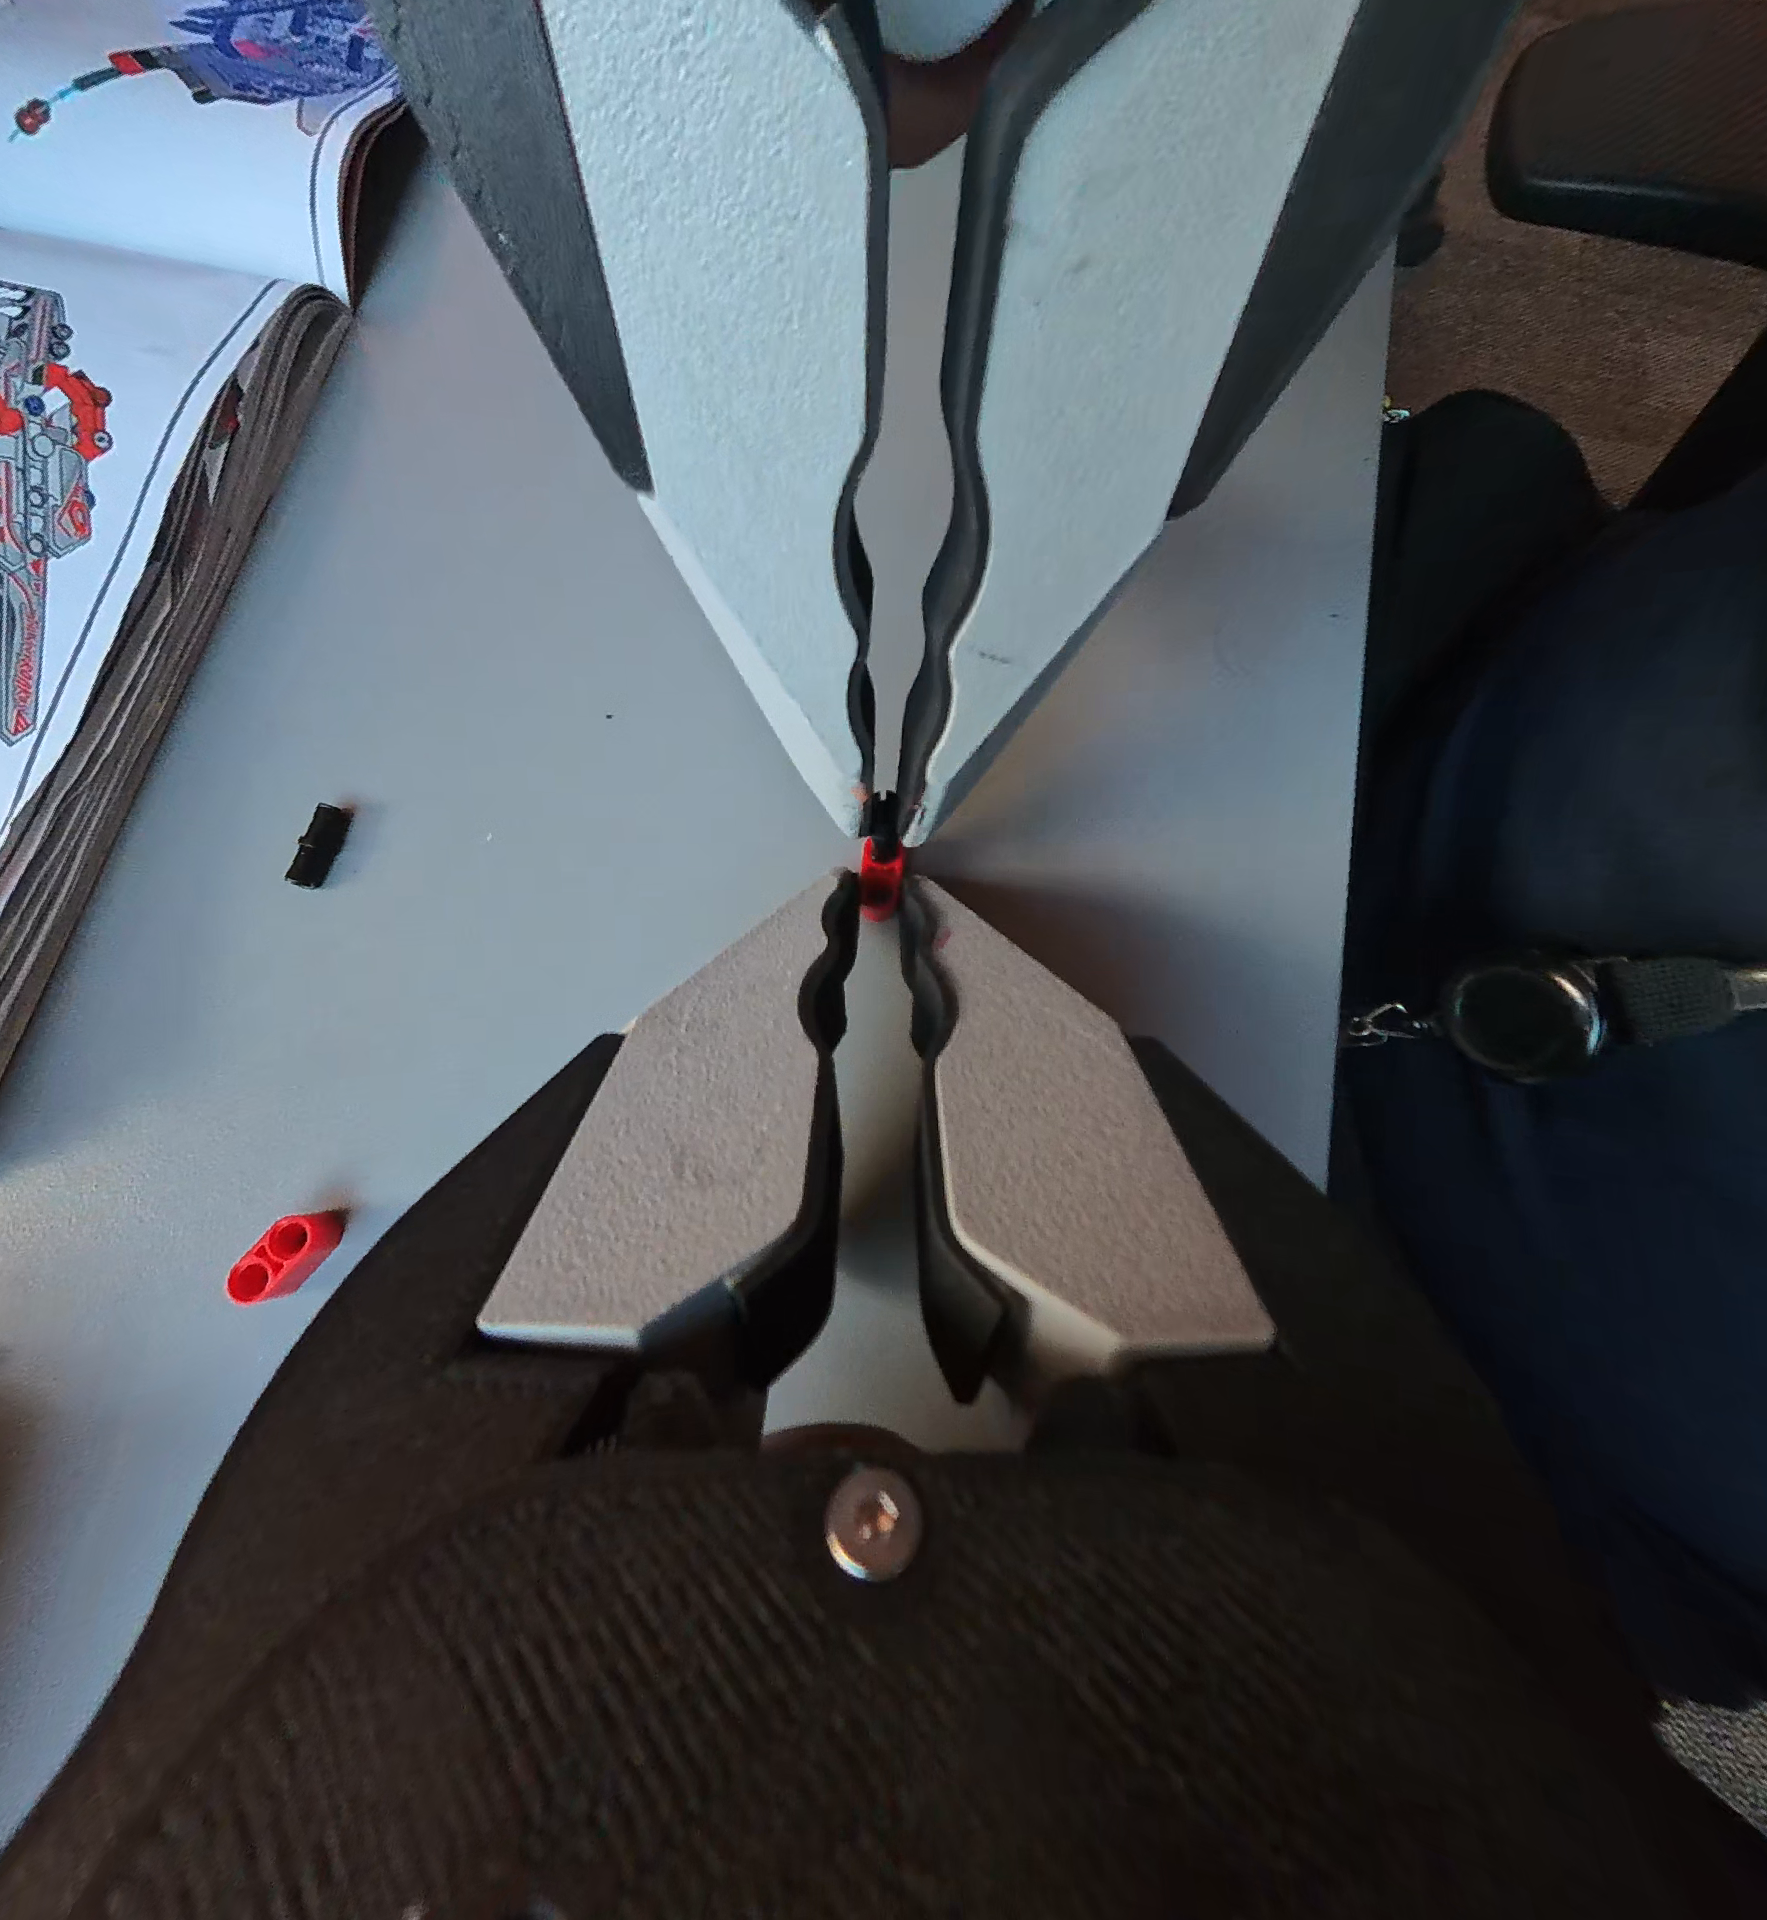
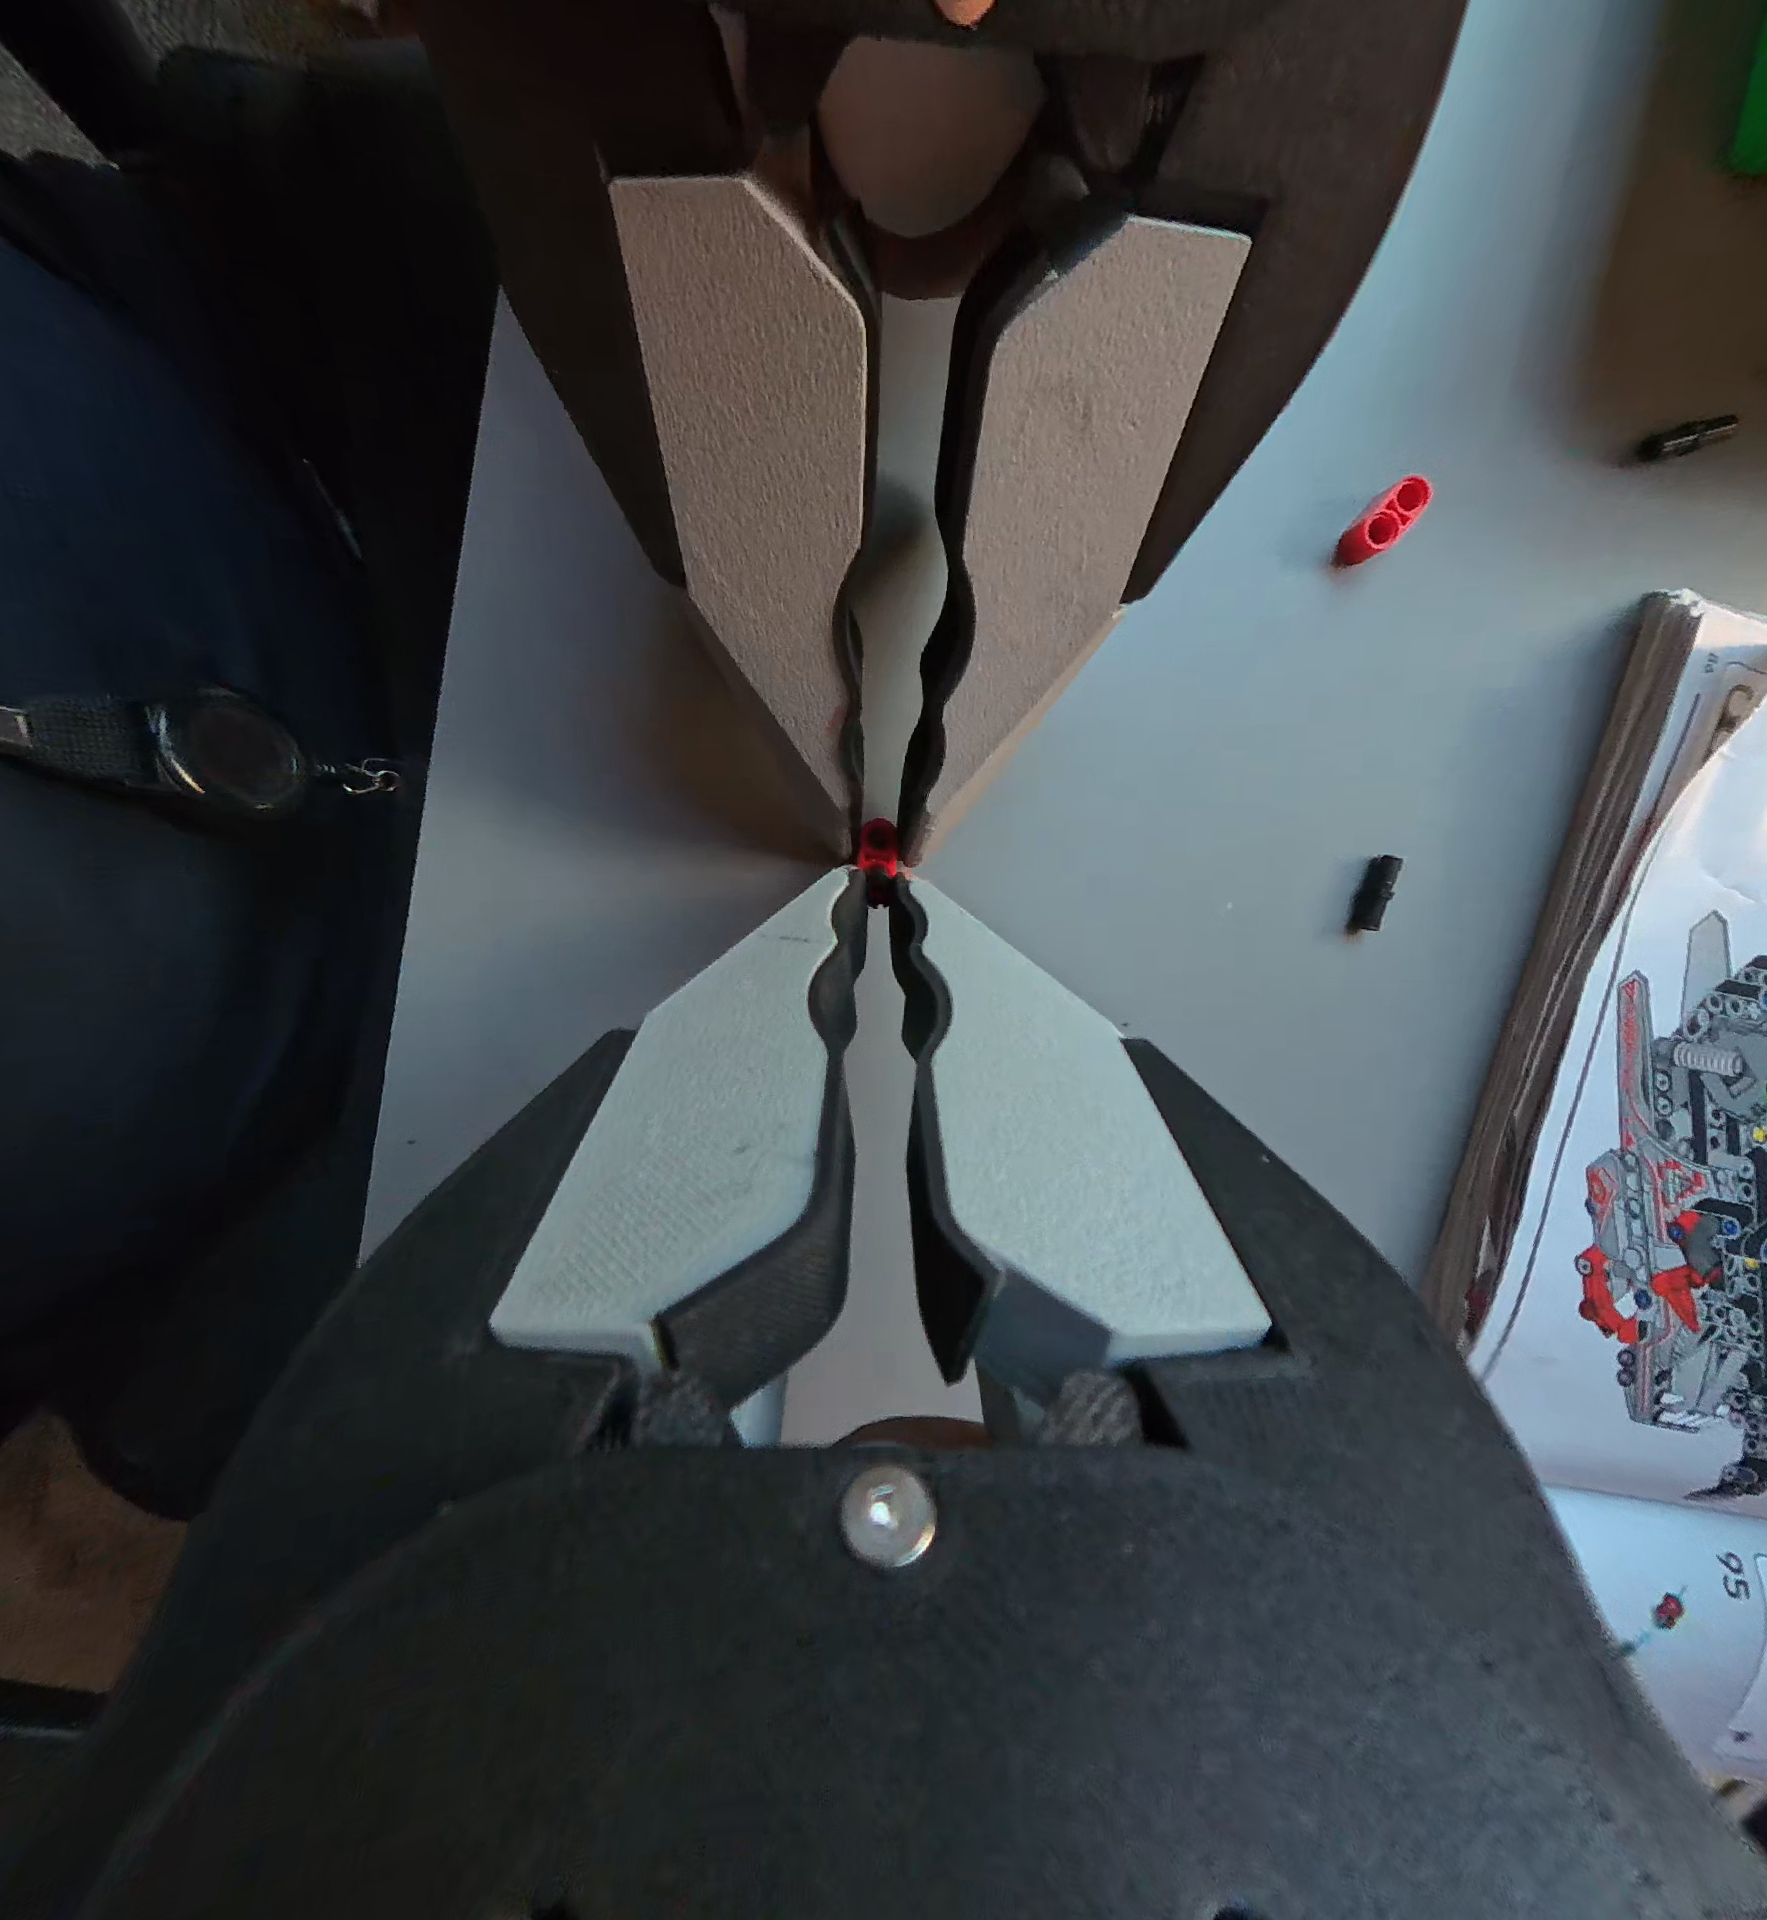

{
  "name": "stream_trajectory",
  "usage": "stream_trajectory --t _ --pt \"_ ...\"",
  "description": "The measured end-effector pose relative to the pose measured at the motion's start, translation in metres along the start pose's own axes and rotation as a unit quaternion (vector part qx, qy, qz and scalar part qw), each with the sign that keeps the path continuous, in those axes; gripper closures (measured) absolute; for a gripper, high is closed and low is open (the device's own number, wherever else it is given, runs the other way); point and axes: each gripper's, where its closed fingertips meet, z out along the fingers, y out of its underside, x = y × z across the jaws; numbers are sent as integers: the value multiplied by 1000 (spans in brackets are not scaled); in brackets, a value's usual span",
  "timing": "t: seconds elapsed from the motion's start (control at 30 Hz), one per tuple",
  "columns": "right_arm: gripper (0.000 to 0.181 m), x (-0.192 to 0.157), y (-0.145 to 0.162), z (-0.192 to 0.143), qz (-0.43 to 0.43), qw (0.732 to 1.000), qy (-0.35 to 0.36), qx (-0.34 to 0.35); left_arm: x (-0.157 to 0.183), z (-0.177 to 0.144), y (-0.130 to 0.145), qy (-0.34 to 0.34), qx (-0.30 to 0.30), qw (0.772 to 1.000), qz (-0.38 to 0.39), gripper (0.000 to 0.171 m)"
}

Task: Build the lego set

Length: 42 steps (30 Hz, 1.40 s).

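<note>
I've got L gripper (image 1: 879,894) pinching a small red connector (image 1: 881,878), R gripper (image 2: 877,883) clamping a black pin (image 2: 879,891), tip-to-tip above table (image 1: 546,623). Next, I think: push pin straight in, keep both aligned.

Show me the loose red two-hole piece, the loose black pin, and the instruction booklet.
Red two-hole piece (image 1: 284,1255), left wrist view, on its holed face.
Black pin (image 1: 319,844), left wrist view, mid-body.
Instruction booklet (image 2: 1627,1049), right wrist view, on the open page.
</note>
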Motion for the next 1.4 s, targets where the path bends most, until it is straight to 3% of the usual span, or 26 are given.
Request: stream_trajectory --t 0.3,0.57,0.8,0.9,1.03,1.13,1.23,1.4 --pt "180 1 0 1 -88 995 43 -33 -1 0 1 1 0 1000 -1 167" --pt "180 0 -5 4 -22 998 -62 24 0 0 1 3 0 1000 -2 167" --pt "180 -2 2 5 -127 991 40 32 2 1 0 4 1 1000 4 167" --pt "180 -1 1 6 -31 997 -38 61 1 1 0 3 0 1000 4 167" --pt "179 -2 0 6 41 993 -98 51 -1 0 0 4 1 1000 -7 167" --pt "176 -1 1 0 39 995 -73 60 -1 1 0 0 1 1000 -3 167" --pt "174 1 -9 -14 50 991 -38 115 -1 1 0 4 2 1000 -7 166" --pt "181 3 -16 -28 46 988 1 145 -1 1 0 6 2 1000 -9 167"
